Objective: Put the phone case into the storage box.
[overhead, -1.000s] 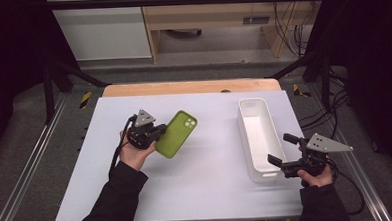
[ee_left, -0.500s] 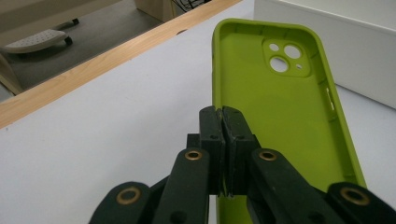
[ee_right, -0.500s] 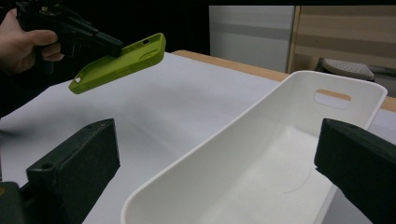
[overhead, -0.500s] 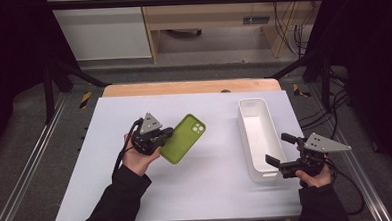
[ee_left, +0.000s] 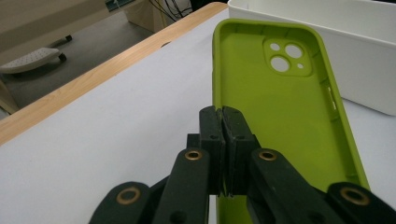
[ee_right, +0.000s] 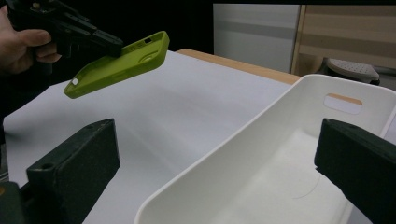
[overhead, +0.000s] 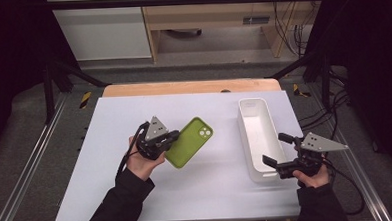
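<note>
Green phone case hangs clear of the white table, pinched at its near end by my left gripper, its long axis pointing up-right toward the white bin, where my right gripper waits with jaws spread.

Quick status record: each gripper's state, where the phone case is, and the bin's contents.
left gripper: shut on the green phone case, pinching its edge wall
phone case: lifted clear of the white table, open side up, camera cutout end away from the hand
right gripper: open, jaws either side of the white bin's near end
white bin: empty as far as its inside shows, standing right of the case
contact: case and bin apart
</note>
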`<state>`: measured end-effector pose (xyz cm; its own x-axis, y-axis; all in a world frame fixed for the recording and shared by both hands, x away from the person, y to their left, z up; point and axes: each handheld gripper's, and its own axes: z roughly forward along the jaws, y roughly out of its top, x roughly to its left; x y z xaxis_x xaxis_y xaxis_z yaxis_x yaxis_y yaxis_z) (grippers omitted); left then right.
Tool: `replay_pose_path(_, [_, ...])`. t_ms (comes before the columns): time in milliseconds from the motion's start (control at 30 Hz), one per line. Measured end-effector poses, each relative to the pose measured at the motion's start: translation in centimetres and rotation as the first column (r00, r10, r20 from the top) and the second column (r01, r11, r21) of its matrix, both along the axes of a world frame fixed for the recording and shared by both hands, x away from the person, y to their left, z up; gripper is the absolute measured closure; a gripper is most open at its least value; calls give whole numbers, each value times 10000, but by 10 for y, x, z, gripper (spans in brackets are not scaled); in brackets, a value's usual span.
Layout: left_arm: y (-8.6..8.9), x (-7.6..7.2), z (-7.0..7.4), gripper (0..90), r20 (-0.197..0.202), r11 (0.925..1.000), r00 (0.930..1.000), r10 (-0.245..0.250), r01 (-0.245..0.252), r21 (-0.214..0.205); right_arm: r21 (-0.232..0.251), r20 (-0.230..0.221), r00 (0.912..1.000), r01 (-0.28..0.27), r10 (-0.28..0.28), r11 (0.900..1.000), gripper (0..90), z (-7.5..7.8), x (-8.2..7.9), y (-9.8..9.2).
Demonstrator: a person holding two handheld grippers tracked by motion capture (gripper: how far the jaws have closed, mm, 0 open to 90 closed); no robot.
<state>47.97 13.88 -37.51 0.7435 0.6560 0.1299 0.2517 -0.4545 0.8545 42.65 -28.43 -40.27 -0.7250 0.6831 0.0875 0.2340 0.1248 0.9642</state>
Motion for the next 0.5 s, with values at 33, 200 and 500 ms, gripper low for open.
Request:
replay_pose_path(33, [-1, -1, 0, 881, 24, 10000, 10000, -49, 49, 22, -9, -36, 10000, -28, 28, 10000, 5, 1, 0, 1])
replay_pose_path(200, [-8, -6, 1, 881, 128, 9996, 9997, -229, 228, 139, -95, -92, 9999, -96, 95, 9999, 5, 2, 0, 5])
replay_pose_path(500, [-20, -16, 2, 881, 330, 9976, 9976, -613, 602, 331, -201, -121, 9998, -181, 179, 9996, 5, 5, -1, 14])
